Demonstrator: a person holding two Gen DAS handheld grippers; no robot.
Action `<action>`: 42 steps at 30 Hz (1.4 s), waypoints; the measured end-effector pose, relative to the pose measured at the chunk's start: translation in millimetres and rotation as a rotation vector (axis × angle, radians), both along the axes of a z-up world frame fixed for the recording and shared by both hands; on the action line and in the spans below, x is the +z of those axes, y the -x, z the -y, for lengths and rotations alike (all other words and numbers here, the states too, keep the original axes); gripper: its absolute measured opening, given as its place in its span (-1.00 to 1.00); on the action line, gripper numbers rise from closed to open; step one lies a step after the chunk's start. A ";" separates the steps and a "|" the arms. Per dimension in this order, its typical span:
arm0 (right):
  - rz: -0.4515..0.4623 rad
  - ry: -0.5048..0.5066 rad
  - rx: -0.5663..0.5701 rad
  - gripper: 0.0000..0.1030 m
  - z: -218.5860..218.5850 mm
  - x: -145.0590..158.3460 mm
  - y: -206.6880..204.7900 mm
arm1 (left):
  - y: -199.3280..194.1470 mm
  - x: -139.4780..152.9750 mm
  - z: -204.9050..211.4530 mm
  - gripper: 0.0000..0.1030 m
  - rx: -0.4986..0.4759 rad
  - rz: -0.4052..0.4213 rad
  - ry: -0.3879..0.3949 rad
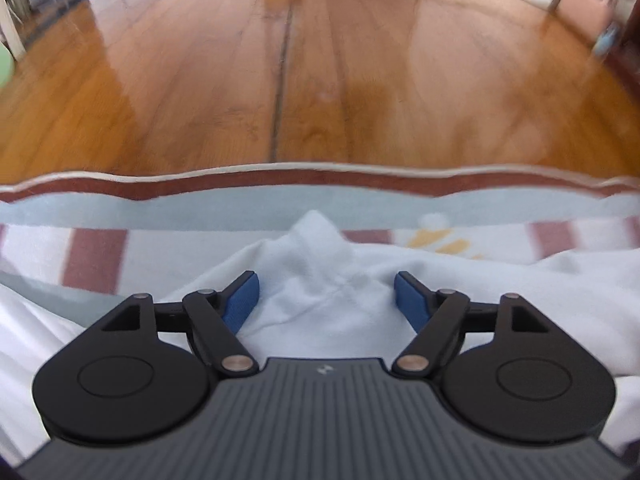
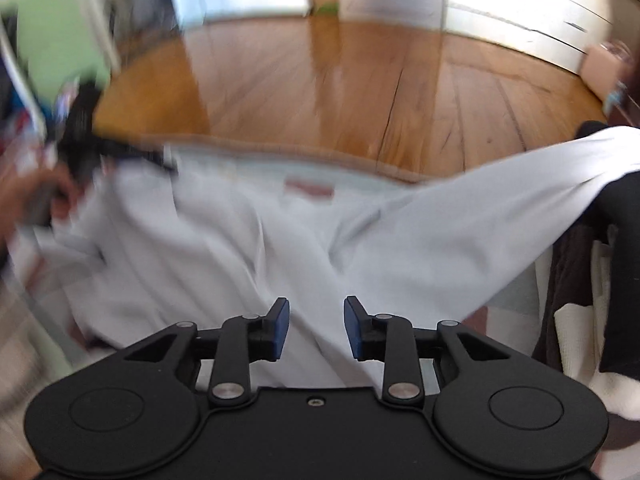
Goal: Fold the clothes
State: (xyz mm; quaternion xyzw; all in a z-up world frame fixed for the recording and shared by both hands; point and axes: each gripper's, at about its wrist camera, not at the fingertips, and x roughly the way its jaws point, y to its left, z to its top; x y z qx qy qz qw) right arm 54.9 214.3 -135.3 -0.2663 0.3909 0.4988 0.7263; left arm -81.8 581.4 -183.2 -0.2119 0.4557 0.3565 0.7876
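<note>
Both tongs are being held agape over the white garment (image 2: 224, 240), which is lying rumpled on a striped blanket (image 1: 96, 256): left tongs (image 1: 326, 294) straddling a raised fold, right tongs (image 2: 316, 326) gripping nothing.

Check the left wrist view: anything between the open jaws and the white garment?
Nothing visible. The left gripper is open with a raised fold of the white garment directly between its jaws, lying on the striped blanket. No other object sits in the gap.
</note>
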 end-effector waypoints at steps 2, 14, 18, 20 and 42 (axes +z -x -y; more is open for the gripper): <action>0.090 0.074 0.014 -0.30 -3.9 -14.7 10.9 | -3.3 -6.6 -0.9 0.32 0.006 -0.046 -0.022; 0.334 -0.076 -0.269 -0.98 10.6 29.1 -4.1 | 44.7 6.5 -25.1 -0.36 0.095 0.213 0.244; 0.386 -0.028 -0.305 -0.98 9.1 20.7 -4.7 | 57.7 9.9 -32.4 -0.30 0.125 0.307 0.286; 0.372 -0.011 -0.324 -0.98 8.9 14.0 -8.6 | 62.3 14.4 -36.1 -0.22 0.130 0.377 0.243; 0.360 -0.101 -0.338 -0.98 -27.5 18.8 -51.9 | 13.8 6.4 7.8 -0.83 0.016 0.021 -0.007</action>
